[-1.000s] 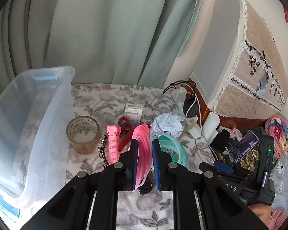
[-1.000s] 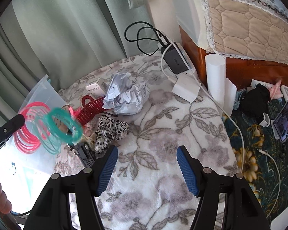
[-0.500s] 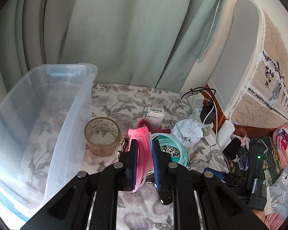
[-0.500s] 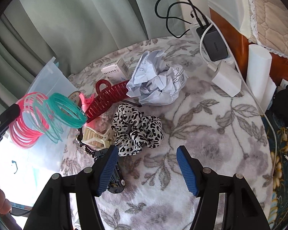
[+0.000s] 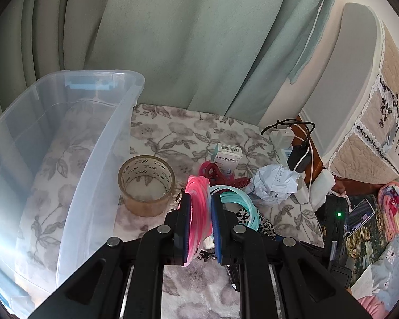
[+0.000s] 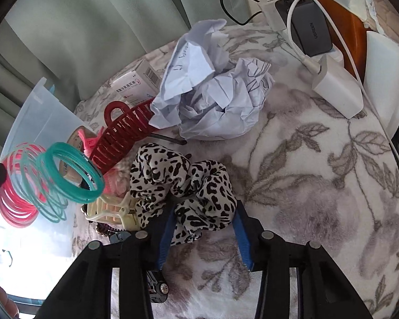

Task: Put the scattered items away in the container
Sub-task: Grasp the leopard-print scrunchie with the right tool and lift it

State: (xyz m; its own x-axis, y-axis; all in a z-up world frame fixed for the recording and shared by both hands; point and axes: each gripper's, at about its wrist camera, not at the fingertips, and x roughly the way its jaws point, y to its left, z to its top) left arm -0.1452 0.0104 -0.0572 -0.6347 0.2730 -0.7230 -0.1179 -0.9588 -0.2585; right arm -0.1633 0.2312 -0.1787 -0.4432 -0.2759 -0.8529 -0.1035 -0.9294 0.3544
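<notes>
A: While the left claw is clamped on the pink end of a pink-and-teal plastic spring coil, where does that coil sit against the clear plastic storage bin?

B: Just right of the bin's near wall, lifted off the floral blanket. Teal end fans out away from the bin. Bin shows nothing inside but the blanket pattern through its floor.

A: Right claw?

B: Jaws have just been closing. The black-and-white leopard-print fabric scrunchie lies between them; blue pads look pressed into the cloth on both sides.

A: Other loose items, from the bin?

B: Roll of clear brown packing tape upright, just beside the bin wall. Dark red plastic hair comb-clip further off, tip under a ball of crumpled white paper. Small white carton with barcode behind the clip. Cream plastic claw clip touching the scrunchie on the bin side. Pink clip partly hidden by the red one.

A: Far side?

B: White charger block and black adapter, well apart from the bin, at the blanket's edge.
</notes>
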